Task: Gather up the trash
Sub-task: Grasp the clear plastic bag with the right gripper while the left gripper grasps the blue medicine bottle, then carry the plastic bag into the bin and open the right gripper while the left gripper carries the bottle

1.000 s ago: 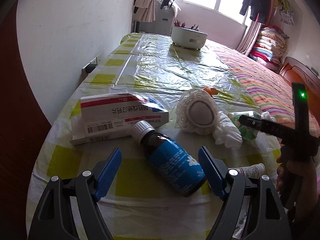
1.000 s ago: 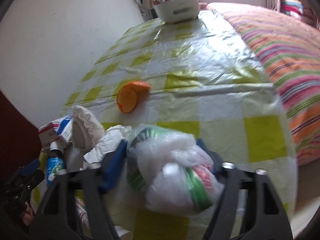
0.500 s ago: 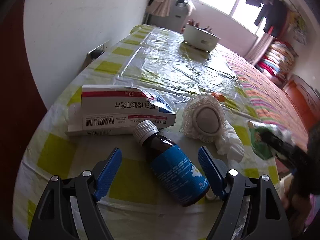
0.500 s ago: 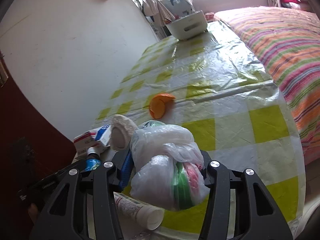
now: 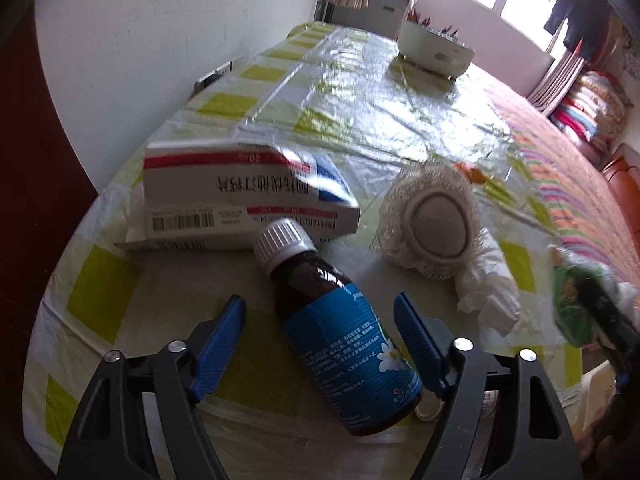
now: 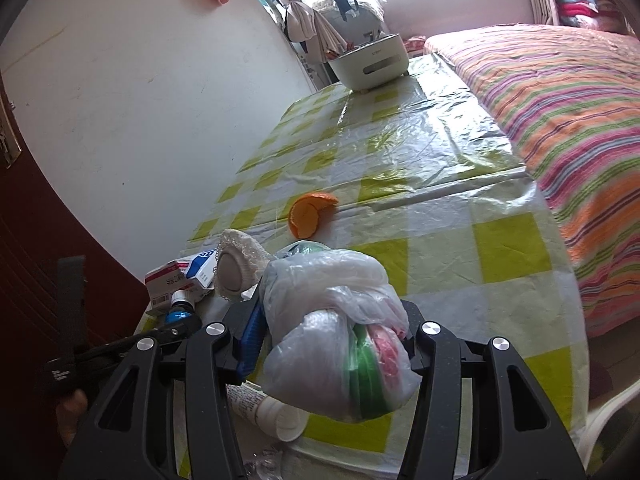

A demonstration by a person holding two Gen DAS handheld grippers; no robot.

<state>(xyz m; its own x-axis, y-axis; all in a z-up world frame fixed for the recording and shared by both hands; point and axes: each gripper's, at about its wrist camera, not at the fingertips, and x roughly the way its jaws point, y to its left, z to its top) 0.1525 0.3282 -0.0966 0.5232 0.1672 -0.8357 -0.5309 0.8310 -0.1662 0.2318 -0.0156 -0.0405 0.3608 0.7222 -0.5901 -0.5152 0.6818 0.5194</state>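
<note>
A brown medicine bottle (image 5: 344, 344) with a blue label and white cap lies on the checked table (image 5: 360, 100). My left gripper (image 5: 320, 312) straddles it and its jaws are closing; the left pad still stands clear of the glass. Just behind the bottle lie a white and red medicine box (image 5: 240, 200), a lace-edged round pad (image 5: 436, 220) and a crumpled tissue (image 5: 488, 296). My right gripper (image 6: 332, 308) is shut on a knotted plastic bag of trash (image 6: 336, 320), held above the table. An orange peel (image 6: 308, 216) lies further back.
A white tube (image 6: 272, 408) lies under the bag near the table's front edge. A white pot (image 6: 372, 60) stands at the far end. A striped bed (image 6: 560, 120) runs along the right side, a white wall (image 5: 180, 40) along the left.
My left gripper has dropped closer over the bottle and its jaws have narrowed. The right gripper has lifted the bag up and back from the table.
</note>
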